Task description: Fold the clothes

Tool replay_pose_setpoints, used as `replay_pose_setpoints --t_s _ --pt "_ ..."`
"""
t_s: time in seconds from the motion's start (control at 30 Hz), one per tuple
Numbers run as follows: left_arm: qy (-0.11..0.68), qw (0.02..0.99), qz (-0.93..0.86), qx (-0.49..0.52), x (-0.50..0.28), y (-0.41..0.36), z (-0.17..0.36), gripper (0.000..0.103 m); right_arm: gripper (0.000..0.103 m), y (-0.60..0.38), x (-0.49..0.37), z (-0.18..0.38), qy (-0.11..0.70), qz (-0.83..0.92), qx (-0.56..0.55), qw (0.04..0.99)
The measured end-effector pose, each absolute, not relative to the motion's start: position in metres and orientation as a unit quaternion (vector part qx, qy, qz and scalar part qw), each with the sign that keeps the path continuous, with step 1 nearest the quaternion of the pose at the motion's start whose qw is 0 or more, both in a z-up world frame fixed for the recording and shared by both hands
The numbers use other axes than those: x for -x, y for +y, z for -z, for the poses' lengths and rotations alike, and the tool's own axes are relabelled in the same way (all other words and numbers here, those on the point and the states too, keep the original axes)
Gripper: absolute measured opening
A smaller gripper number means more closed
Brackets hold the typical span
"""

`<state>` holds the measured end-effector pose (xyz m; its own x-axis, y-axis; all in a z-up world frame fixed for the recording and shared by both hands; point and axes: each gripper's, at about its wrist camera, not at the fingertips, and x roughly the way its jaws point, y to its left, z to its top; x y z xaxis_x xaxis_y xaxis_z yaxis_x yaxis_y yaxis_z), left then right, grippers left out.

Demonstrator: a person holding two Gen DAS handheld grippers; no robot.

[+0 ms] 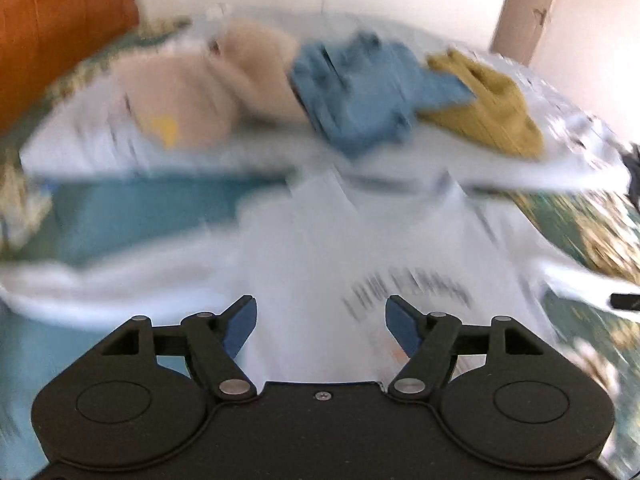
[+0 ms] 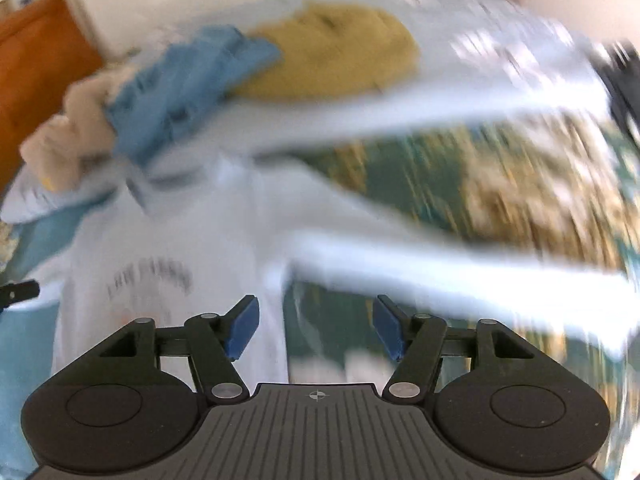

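Hovering over the white shirt [image 1: 360, 248], spread on the bed [image 2: 460, 184] near the far pile [image 1: 356, 88], both grippers [image 1: 320, 320] [image 2: 316, 320] hold fingers wide, empty. A fold seems finished; next, grasp fresh edges.

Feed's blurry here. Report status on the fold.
Left gripper open, empty. Right gripper open, empty. White printed T-shirt lying below both. Beige, blue, mustard garments piled behind, not blocking.
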<state>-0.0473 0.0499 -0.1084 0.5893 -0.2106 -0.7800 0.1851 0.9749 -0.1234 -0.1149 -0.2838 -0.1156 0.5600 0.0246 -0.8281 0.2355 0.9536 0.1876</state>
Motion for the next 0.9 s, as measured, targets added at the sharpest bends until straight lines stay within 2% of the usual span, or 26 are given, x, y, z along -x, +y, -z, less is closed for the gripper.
replay_pose_setpoints --t_s 0.13,0.27,0.37,0.53,0.73,0.9 --pt "0.490 0.861 0.135 0.022 0.088 0.032 0.117 0.074 0.060 -0.285 0.174 0.128 0.488 0.103 -0.210 0.841" --pt "0.520 0.835 0.177 0.005 0.111 0.004 0.112 0.076 0.060 -0.295 0.202 0.125 0.477 0.118 -0.216 0.844" --pt "0.511 0.832 0.212 -0.032 0.120 -0.021 0.104 0.082 0.059 -0.325 0.208 0.128 0.461 0.140 -0.211 0.850" --pt "0.500 0.837 0.210 -0.074 0.124 -0.064 0.106 0.083 0.048 -0.409 0.215 0.139 0.428 0.193 -0.238 0.850" --pt "0.527 0.833 0.169 -0.021 0.134 -0.114 0.114 0.083 0.049 -0.504 0.214 0.151 0.414 0.225 -0.227 0.852" --pt "0.542 0.824 0.163 -0.019 0.146 -0.164 0.124 0.083 0.049 -0.554 0.200 0.170 0.413 0.203 -0.280 0.843"
